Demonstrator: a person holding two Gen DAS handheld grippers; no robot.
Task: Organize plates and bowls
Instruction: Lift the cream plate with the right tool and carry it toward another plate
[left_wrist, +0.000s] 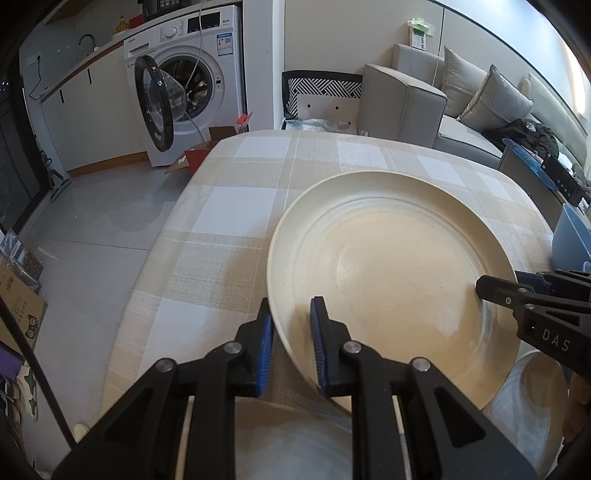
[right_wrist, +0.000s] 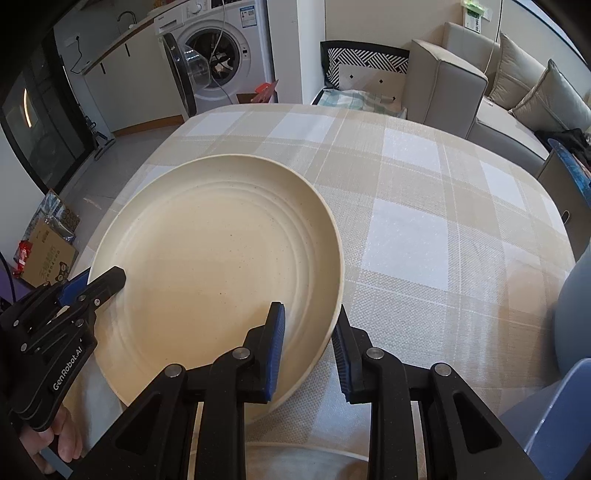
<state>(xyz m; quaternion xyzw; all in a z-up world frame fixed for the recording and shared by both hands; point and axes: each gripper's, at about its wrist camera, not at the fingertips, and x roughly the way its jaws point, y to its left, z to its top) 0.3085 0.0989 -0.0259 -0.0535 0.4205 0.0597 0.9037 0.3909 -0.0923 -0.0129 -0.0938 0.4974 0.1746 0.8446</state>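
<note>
Two hand-held grippers pinch one cream plate (left_wrist: 388, 258) by opposite sides of its rim, over the near half of the desk (left_wrist: 236, 206) with its beige checked cloth. It sits tilted, apparently lifted off the cloth, though I cannot tell whether its far edge touches. The left hand-held gripper (left_wrist: 291, 332) is clenched on the rim nearest the desk's left edge, one blue pad inside the plate, one outside. The right hand-held gripper (right_wrist: 310, 339) grasps the opposite rim the same way. A paler dish (left_wrist: 532, 398) lies just beneath, at the near edge. The step looks like carrying the plate to a stack; next, both grips should move level together. Readable lettering: "DAS" on the right tool, "GenRobot.AI" on the left.
</note>
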